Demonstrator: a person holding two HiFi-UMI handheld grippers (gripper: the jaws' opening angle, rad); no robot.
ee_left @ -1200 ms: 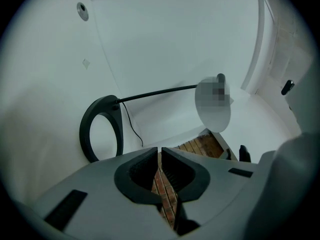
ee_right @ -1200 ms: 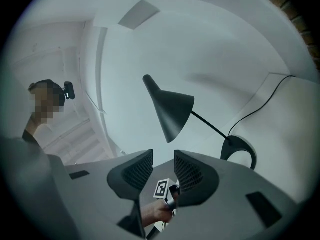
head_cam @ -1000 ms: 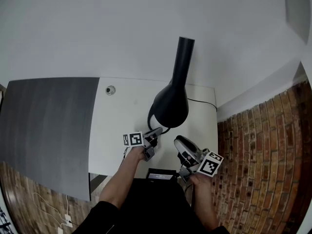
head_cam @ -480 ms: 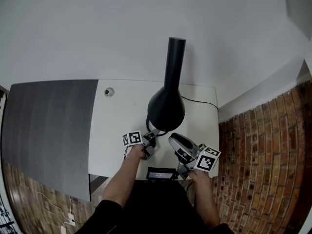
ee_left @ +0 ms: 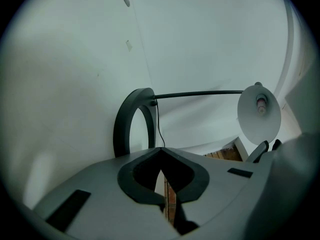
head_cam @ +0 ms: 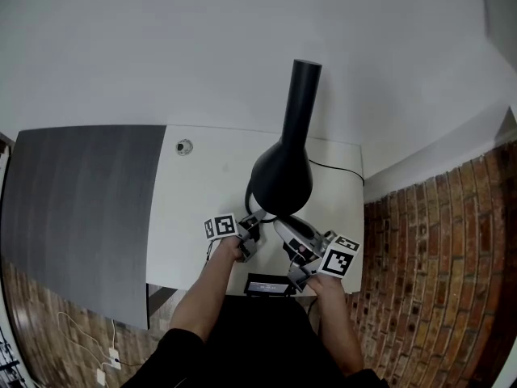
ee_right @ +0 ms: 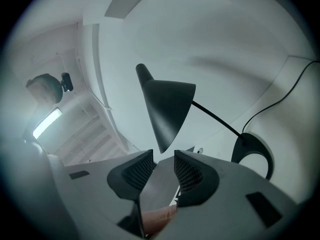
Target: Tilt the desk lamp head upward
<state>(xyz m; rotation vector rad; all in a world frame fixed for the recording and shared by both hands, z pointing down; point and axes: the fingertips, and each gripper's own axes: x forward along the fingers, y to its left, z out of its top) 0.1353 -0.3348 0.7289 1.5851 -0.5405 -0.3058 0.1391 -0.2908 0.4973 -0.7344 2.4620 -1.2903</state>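
Note:
The black desk lamp stands on the white desk; its cone head points down and its neck rises toward me. My right gripper is just under the head's rim. In the right gripper view the shade hangs right above the open jaws, with nothing between the pads. My left gripper sits by the lamp's ring base, its jaws shut on nothing. From there the shade's white inside and thin arm show.
The lamp's cable runs off the desk's right side. A round grommet sits at the desk's far left. A grey panel lies left of the desk and a brick floor to the right. A small dark device lies at the front edge.
My right gripper has moved left and forward, up under the lamp head's rim. The left gripper has stayed by the base.

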